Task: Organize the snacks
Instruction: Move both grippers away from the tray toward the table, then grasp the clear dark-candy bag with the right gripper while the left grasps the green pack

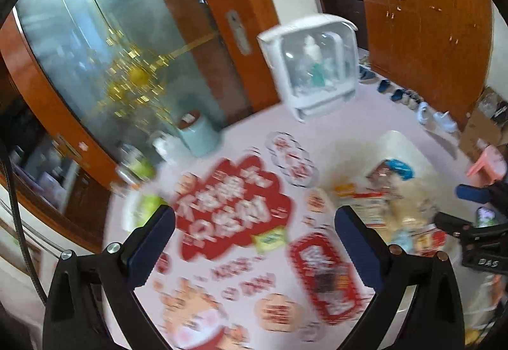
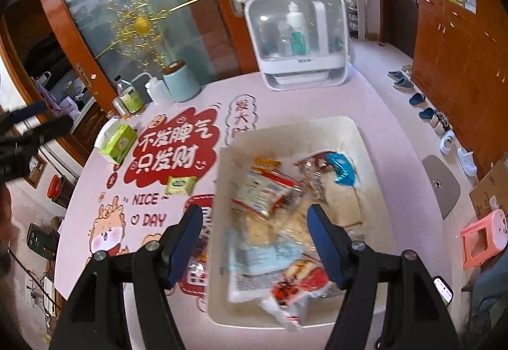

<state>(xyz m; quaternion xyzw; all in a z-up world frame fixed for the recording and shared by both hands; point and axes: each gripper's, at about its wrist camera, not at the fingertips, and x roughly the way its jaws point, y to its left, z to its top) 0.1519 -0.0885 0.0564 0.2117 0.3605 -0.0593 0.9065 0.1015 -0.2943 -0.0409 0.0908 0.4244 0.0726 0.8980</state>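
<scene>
A cream tray sits on the pink patterned table and holds several snack packets, among them a blue one. My right gripper is open and empty above the tray's near left part. My left gripper is open and empty over the table's red print, left of the tray; that view is blurred. The right gripper shows at the right edge of the left wrist view. A small yellow-green packet lies on the table left of the tray.
A white clear-fronted cabinet stands at the table's far side. A teal canister, bottles and a green tissue box stand at the far left. Shoes and a pink stool are on the floor to the right.
</scene>
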